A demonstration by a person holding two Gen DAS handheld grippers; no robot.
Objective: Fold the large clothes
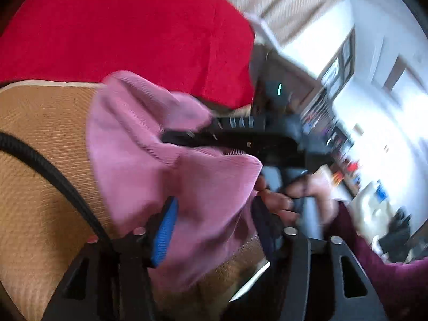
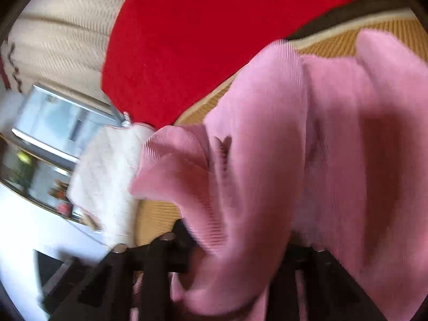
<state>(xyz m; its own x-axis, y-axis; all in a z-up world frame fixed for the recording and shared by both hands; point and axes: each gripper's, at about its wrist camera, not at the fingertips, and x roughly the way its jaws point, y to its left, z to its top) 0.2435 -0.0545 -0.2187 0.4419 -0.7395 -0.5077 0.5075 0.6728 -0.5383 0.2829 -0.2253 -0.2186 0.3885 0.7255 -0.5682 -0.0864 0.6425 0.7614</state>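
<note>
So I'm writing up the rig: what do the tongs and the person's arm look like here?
The left tongs have a black frame with silver bolts and a ribbed blue finger pad. A black braided cable runs alongside. The right tongs are black too, with a grey handle. The sleeve is dark maroon.

The ribbed knit garment [image 1: 149,144] is dusty pink with fine lengthwise ribs. Under it lies a woven mat [image 1: 40,147] in tan, finely striped, with a cream border and a dark brown band along its far edge. Beyond that edge spreads a plain bright red cloth [image 1: 128,26]. Past the red cloth a cream ribbed blanket [image 2: 58,34] carries a dark red zigzag near its end. A white quilted cloth [image 2: 107,174] sits at the mat's corner. The left claw [image 1: 214,227] is black, one finger pad [image 1: 164,232] ridged bright blue. The person's sleeve [image 1: 388,281] is maroon.
</note>
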